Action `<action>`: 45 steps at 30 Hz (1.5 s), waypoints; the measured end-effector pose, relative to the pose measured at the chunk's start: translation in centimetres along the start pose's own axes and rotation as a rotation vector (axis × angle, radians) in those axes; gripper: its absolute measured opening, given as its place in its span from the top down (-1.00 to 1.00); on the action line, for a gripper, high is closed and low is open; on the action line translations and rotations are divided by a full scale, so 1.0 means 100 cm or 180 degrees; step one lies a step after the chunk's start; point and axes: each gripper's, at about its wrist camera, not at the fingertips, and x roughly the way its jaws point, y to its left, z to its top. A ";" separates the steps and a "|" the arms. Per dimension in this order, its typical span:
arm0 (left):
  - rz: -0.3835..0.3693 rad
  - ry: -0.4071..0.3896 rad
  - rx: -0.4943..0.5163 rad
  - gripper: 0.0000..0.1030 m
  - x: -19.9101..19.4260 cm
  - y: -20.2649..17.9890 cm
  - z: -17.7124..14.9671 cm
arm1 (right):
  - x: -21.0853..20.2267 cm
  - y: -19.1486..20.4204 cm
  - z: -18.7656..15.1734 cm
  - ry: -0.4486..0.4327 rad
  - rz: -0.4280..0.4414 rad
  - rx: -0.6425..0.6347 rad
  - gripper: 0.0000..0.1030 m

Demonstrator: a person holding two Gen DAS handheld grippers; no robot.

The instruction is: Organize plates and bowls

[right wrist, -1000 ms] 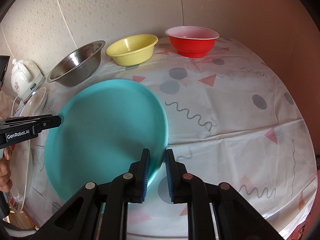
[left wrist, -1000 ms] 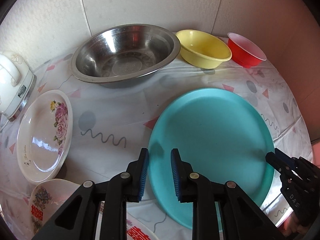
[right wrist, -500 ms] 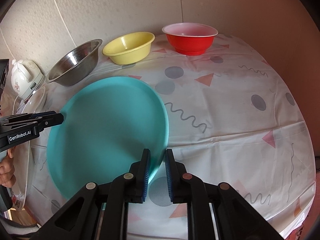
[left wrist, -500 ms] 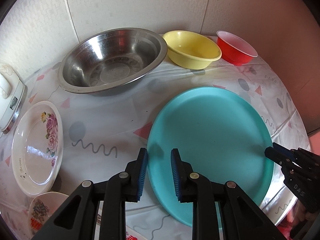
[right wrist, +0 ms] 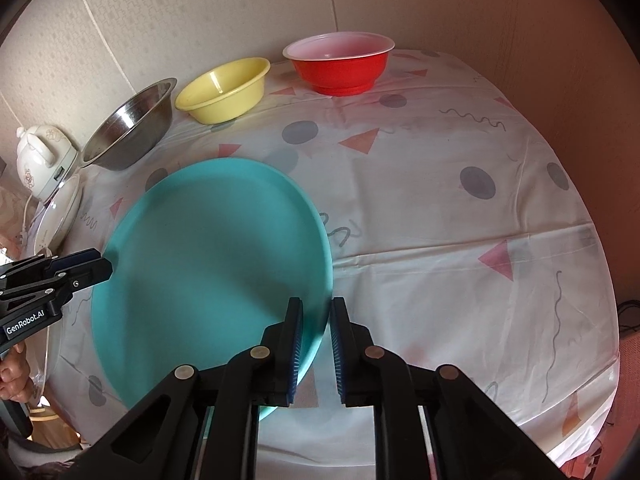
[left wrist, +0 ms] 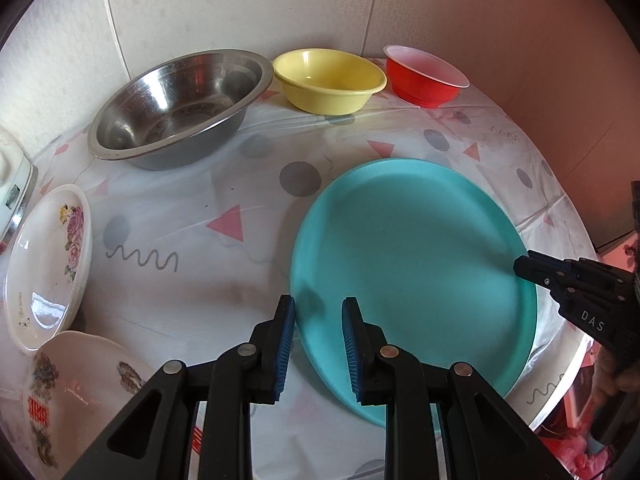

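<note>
A large teal plate point(left wrist: 412, 272) lies near the table's front edge; it also shows in the right wrist view point(right wrist: 212, 264). My left gripper point(left wrist: 319, 312) straddles its left rim, jaws a little apart around the rim. My right gripper point(right wrist: 316, 316) straddles its right rim the same way. A steel bowl point(left wrist: 176, 108), a yellow bowl point(left wrist: 330, 80) and a red bowl point(left wrist: 424, 76) stand in a row at the back by the wall. A floral white plate point(left wrist: 48, 268) and a patterned white plate point(left wrist: 80, 392) lie at the left.
A white electric kettle point(right wrist: 40, 156) stands at the far left by the wall. The patterned tablecloth point(right wrist: 460, 216) covers the round table, whose edge curves down at the right and front.
The teal plate has slid to the right and toward the front edge between both grippers. The left view has swung right, so the bowls and floral plate sit further left.
</note>
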 end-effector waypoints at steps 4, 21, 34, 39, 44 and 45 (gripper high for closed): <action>0.0032 0.0097 -0.0065 0.54 0.001 -0.003 -0.010 | -0.001 -0.001 -0.002 0.0010 0.0008 -0.0009 0.71; 0.0254 -0.0220 -0.0266 0.48 -0.020 -0.007 -0.031 | -0.001 0.004 -0.008 -0.0055 -0.0027 0.0073 0.48; 0.0219 -0.0477 -0.0469 0.47 -0.056 0.010 -0.051 | -0.019 0.006 -0.003 -0.0247 -0.0204 0.0151 0.37; 0.0235 -0.0551 -0.0647 0.45 -0.068 0.030 -0.060 | -0.021 0.020 0.001 -0.0267 -0.0088 0.0054 0.33; 0.0300 -0.0606 -0.0890 0.45 -0.078 0.058 -0.066 | -0.020 0.042 0.008 -0.0294 0.0142 -0.0060 0.33; 0.0312 -0.0615 -0.0936 0.45 -0.079 0.064 -0.067 | -0.020 0.048 0.009 -0.0287 0.0203 -0.0096 0.32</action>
